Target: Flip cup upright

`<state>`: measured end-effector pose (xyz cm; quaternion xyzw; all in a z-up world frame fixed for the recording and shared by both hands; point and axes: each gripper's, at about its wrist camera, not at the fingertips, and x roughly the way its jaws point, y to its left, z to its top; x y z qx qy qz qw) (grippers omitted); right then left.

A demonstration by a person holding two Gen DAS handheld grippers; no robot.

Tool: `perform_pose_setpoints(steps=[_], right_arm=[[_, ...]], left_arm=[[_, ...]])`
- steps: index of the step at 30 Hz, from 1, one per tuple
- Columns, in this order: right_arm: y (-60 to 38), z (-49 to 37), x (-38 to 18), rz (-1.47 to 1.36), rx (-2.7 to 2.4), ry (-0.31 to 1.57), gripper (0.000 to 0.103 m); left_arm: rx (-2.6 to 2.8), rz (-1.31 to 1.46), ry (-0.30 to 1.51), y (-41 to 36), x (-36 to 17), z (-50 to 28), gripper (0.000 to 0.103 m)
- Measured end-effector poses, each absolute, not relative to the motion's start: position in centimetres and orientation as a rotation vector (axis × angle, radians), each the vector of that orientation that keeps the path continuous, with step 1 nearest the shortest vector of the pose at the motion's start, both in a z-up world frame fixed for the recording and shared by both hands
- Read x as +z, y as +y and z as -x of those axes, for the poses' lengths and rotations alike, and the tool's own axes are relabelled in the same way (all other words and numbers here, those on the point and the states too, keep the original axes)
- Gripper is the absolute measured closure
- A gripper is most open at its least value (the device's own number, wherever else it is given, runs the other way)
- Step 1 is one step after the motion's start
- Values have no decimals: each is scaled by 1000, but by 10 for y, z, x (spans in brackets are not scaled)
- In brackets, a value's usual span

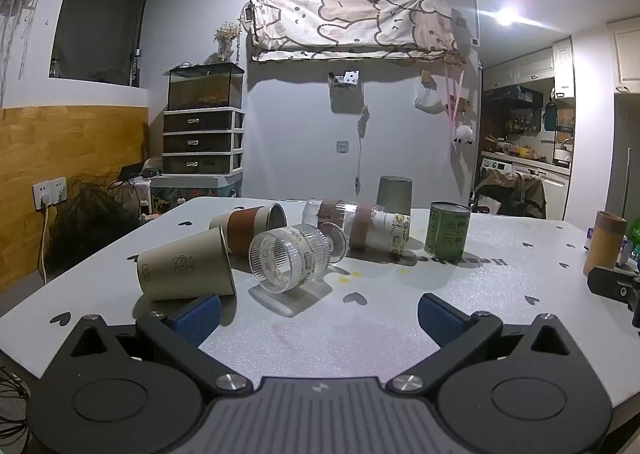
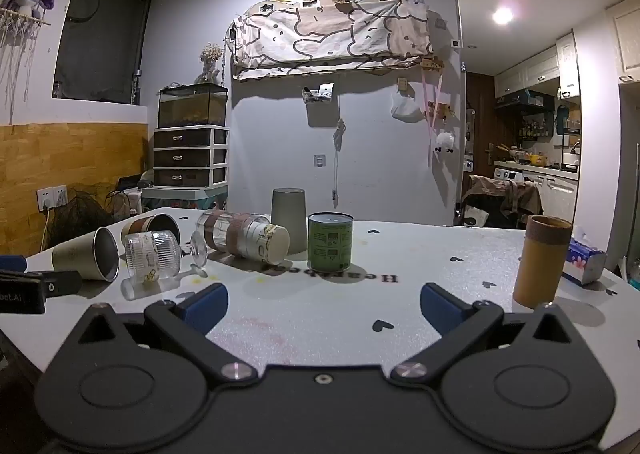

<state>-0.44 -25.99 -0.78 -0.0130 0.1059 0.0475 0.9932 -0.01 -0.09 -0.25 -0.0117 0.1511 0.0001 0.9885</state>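
Tissue pack point(image 2: 583, 260) beside bamboo cup point(image 2: 541, 260) shows only rightward

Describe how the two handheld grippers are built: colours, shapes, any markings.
The left gripper and the right gripper look alike: black angular linkage arms, silver pivot screws, and ribbed blue pads on the fingertips. Each base has two round black discs beside a grey ribbed centre plate. Seen from the right wrist camera, the left gripper's side carries white lettering ending in "bot.AI". No cables are visible.

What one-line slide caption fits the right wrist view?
Open right hand-held gripper faces several toppled cups, including a ribbed glass goblet, on a white table.
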Motion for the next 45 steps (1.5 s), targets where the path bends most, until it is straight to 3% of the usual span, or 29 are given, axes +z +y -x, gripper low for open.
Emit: perform_pose_setpoints(steps=[45], right_arm=[[-261,6,-8,17,87,213,0]], left_arm=[[-5,17,308,-6,-4,-3,0]])
